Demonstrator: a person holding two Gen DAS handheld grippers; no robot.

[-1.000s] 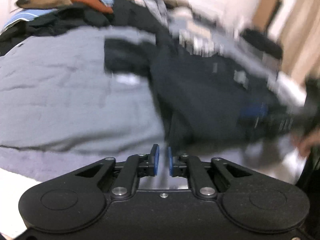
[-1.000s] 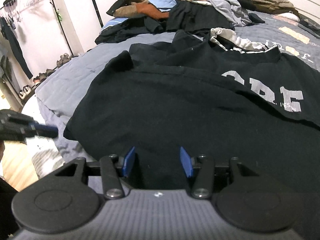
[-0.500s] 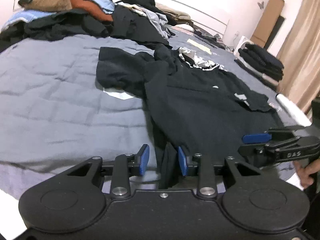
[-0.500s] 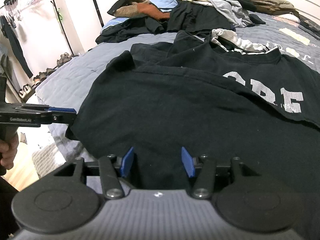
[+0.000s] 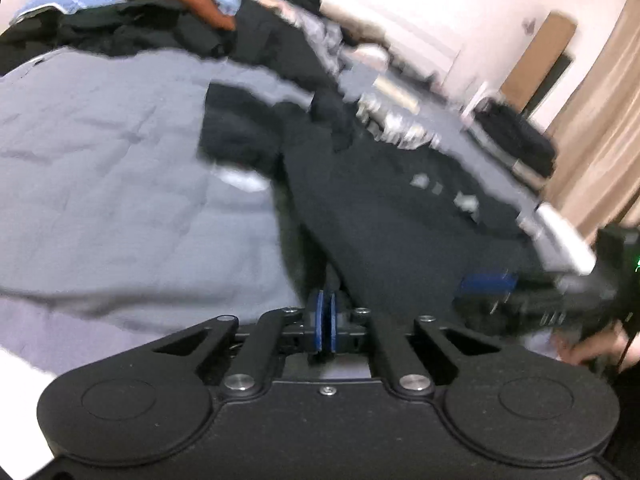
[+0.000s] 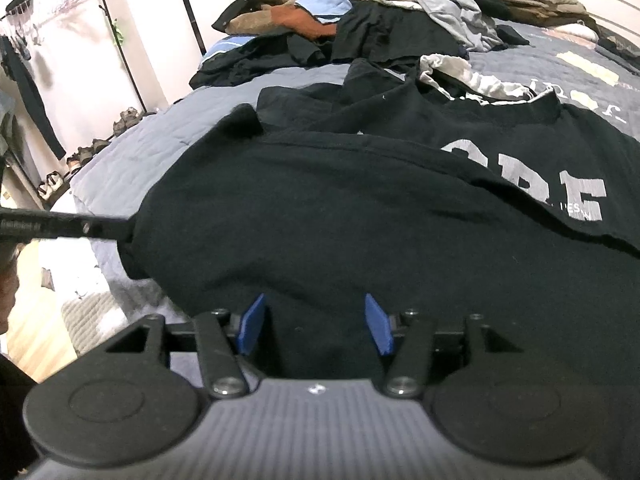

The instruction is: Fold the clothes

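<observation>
Left wrist view came first, and it was smeared with blur. My left gripper (image 5: 325, 322) had its blue pads pressed together at the near hem of the black T-shirt (image 5: 400, 232); dark cloth ran right up to the pads, so I judged the hem pinched, though the blur kept me from seeing fabric between them. The shirt lay spread on the grey bedspread (image 5: 120, 184), near the bed's front edge, with the heap of unfolded clothes (image 5: 168, 20) well behind it. The right gripper (image 5: 520, 292) showed at the right side, low over the same hem.

Right wrist view was sharp. My right gripper (image 6: 316, 328) stood spread, its pads either side of a hump of the T-shirt (image 6: 360, 208) but not pressing it. The left gripper (image 6: 80, 228) reached in from the left, its tip touching the shirt's corner.

To do this step well, I judged I should settle the right pads down around one hem layer and close fully before any lift, matching the left grip's depth. Both corners should then rise evenly, taut between hands, so the fold lands square toward the printed chest. A shallow bite risked slipping.
</observation>
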